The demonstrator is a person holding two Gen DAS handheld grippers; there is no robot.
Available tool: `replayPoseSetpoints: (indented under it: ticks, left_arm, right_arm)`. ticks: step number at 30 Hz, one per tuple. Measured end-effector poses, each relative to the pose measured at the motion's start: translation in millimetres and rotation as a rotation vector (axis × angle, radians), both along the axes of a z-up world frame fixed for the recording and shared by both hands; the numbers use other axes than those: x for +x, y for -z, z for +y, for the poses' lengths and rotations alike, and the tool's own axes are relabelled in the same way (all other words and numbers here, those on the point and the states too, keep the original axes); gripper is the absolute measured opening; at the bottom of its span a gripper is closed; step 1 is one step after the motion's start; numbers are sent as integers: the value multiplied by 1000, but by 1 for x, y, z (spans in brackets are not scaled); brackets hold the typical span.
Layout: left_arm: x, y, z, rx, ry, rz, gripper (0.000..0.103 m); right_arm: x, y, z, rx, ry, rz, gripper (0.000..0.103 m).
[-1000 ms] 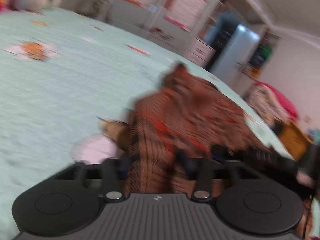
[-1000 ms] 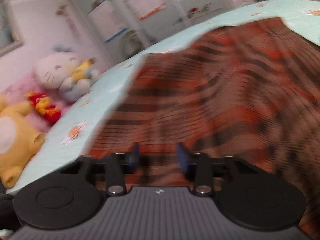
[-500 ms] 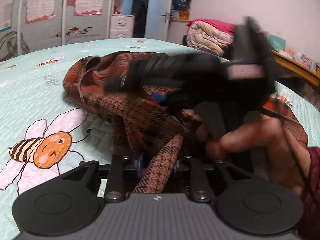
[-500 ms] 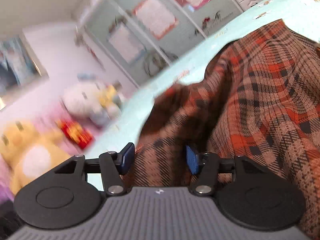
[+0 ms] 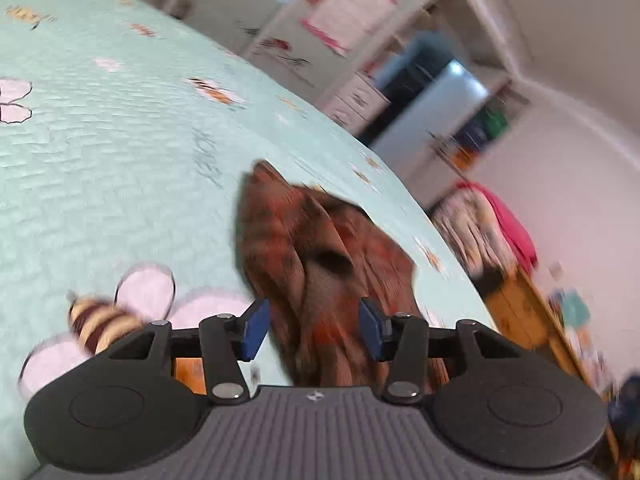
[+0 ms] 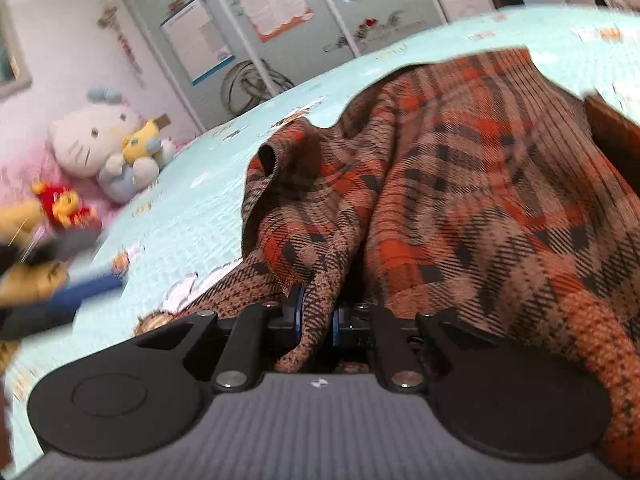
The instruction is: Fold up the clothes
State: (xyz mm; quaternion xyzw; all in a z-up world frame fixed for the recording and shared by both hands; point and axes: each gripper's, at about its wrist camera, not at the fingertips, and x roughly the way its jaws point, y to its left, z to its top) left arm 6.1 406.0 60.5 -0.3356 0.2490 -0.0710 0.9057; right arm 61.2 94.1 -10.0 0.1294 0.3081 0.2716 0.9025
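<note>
**Plaid garment pinched on the right, released on the left**

A brown, orange and black plaid woven garment (image 6: 460, 200) is seen lying crumpled on a pale mint quilted bedspread printed with bees and flowers (image 5: 100, 160).

Compared with half a second before, the jaws of the left gripper (image 5: 314, 330) have just been opening. Its blue pads (image 5: 256, 328) are now set well apart, with a fold of the plaid cloth lying between them; the left pad is clear of it, and whether the right pad brushes it cannot be told. Earlier a strip of the fabric was pinched there, and the other tool and a hand filled the view; neither is seen in the left view now, and more bedspread is shown.

The jaws of the right gripper (image 6: 316, 320) have just been closing. Half a second ago they stood wide around the cloth; now they are nearly together, and a narrow twisted strip of the garment is clamped between them.

Much is hard to make out. The left view is smeared by motion, so the plaid pattern is blurred. At the left edge of the right view, a blurred dark and blue shape (image 6: 60, 292) cannot be identified. The garment's right side is cut off by the frame edge. White and yellow plush toys (image 6: 104, 148) are seen at the far end of the bed.
</note>
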Motion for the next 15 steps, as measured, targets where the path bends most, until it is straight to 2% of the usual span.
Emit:
replayPoseSetpoints:
  ticks: [2,5,7,8,11,13,14,15]
  left_arm:
    - [20,-8,-9,54,9,-29,53]
    - [46,-20,-32,221,23,-82,63]
    - [68,-21,-47,353,27,-94,65]
    - [78,-19,-51,393,24,-92,65]
    - [108,-8,-58,446,63,-66,65]
    - [123,3,-62,460,99,-15,65]
    - [129,8,-61,451,114,26,62]
    - [135,14,-60,442,129,66,50]
  right_arm:
    - [-7,-2,2,-32,-13,-25,17]
    - [-6,-2,2,-35,-16,-29,17]
    - [-5,-1,1,-34,-17,-30,17]
    - [-4,-1,1,-34,-17,-31,17]
    - [-4,-2,3,-38,-19,-36,17]
    - [-4,-2,2,-34,-20,-35,17]
    - [-4,-1,2,-32,-20,-34,18]
    - [-3,-1,2,-29,-21,-34,18]
